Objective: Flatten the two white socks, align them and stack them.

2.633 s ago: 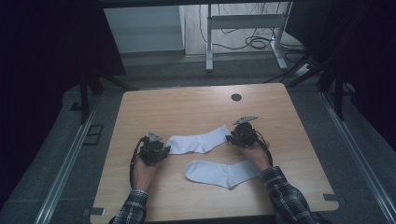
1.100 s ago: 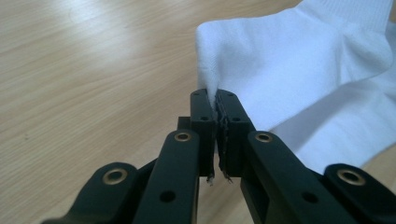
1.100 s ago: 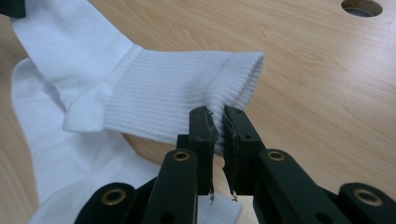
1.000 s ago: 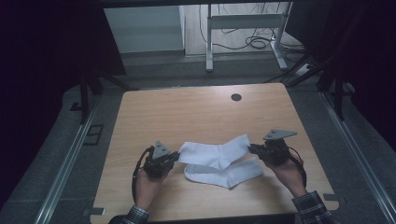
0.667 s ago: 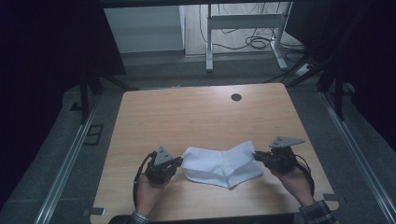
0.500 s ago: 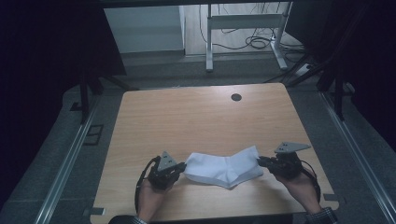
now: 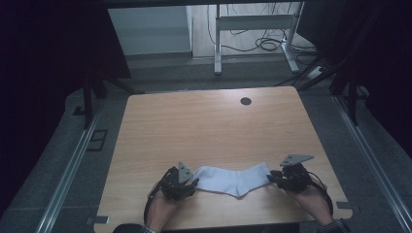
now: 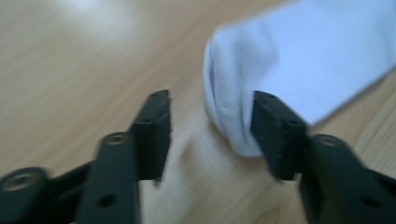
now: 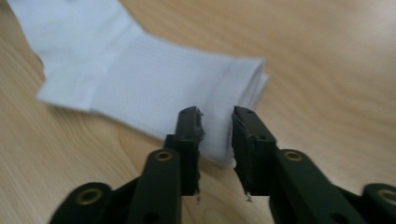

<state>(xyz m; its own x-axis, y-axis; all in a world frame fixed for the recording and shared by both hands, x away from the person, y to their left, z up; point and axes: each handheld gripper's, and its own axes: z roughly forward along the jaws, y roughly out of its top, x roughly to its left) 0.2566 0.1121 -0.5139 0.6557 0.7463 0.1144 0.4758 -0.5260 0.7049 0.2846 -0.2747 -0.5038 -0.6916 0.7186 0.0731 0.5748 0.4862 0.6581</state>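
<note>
Down at the 6 o'clock edge of the table [image 7: 204, 131] lies the white sock [image 7: 232, 178], looking doubled up flat. Left gripper [image 7: 180, 183] sits at its 9 o'clock end, jaws spread wide, toe just beside one pad. Right gripper [image 7: 286, 177] at 3 o'clock has jaws narrowly parted over the cuff, gripping nothing, I'd say. Only a grommet hole [image 7: 246, 101] toward 12; nothing's in the way.
</note>
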